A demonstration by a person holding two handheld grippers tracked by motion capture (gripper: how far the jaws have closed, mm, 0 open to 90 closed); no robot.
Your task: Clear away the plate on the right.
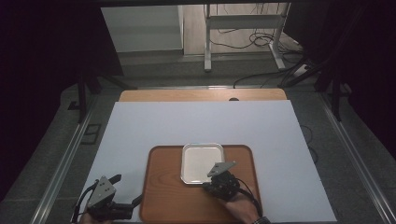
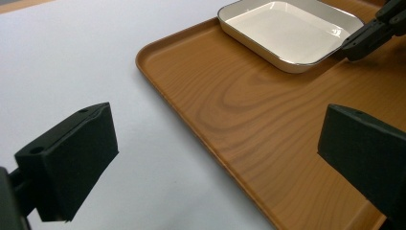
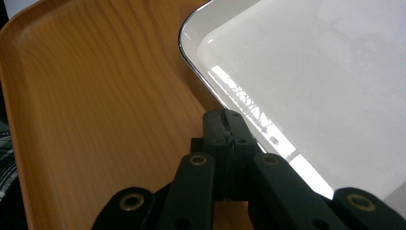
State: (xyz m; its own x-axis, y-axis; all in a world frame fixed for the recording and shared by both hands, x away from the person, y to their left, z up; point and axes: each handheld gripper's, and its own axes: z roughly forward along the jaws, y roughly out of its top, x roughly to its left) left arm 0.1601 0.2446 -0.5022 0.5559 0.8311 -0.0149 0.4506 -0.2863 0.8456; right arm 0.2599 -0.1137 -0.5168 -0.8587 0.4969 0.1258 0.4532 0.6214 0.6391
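A white square dish (image 1: 198, 161) (image 2: 287, 31) (image 3: 325, 81) sits on the far half of a wooden tray (image 1: 163, 196) (image 2: 230, 100) (image 3: 95, 105). My right gripper (image 1: 207, 185) (image 3: 229, 125) (image 2: 348, 49) is shut, its two jaws pressed together. Its tips rest against the outer rim of the dish at the near edge, and I see nothing between them. My left gripper (image 1: 127, 189) (image 2: 218, 143) is open and hovers low over the tray's left edge. One of its pads (image 2: 72, 158) is above the white sheet and the other above the tray, with nothing between them.
The tray lies at the near edge of a white sheet (image 1: 201, 121) that covers a wooden table (image 1: 201, 95). Beyond the table are a dark floor, cables and a metal stand (image 1: 208, 42).
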